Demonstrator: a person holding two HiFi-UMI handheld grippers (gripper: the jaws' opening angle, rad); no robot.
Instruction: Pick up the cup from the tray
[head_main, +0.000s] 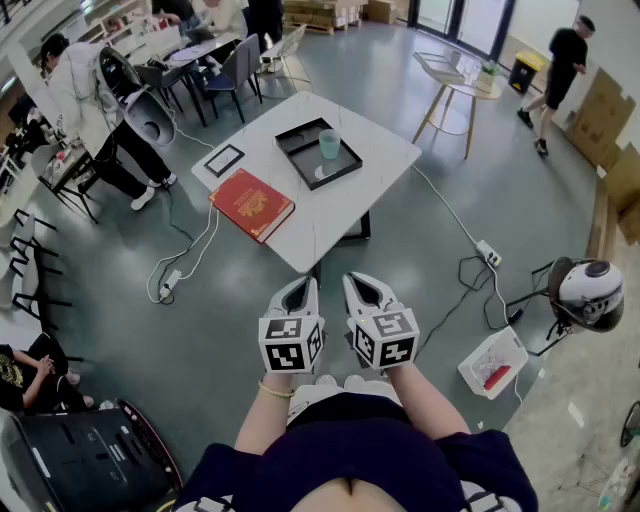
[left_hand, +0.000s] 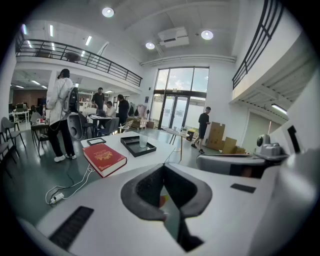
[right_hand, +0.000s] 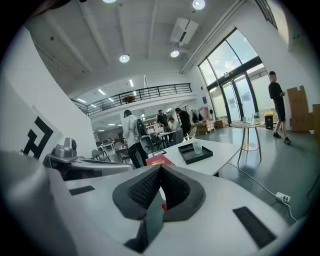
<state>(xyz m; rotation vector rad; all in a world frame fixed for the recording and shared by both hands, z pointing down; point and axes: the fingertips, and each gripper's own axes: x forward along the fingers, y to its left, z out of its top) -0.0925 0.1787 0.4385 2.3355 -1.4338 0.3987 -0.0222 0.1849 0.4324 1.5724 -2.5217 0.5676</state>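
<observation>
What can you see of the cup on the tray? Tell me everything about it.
The cup is a pale greenish tumbler, translucent like glass or plastic, with no handle and an open top. It stands upright inside the black tray on the white table, toward the tray's far side. Only the tray touches it; whether it holds anything can't be told.

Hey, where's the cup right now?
In the head view the cup stands inside the black tray near the middle of the white table, to the right of the red book.
</observation>
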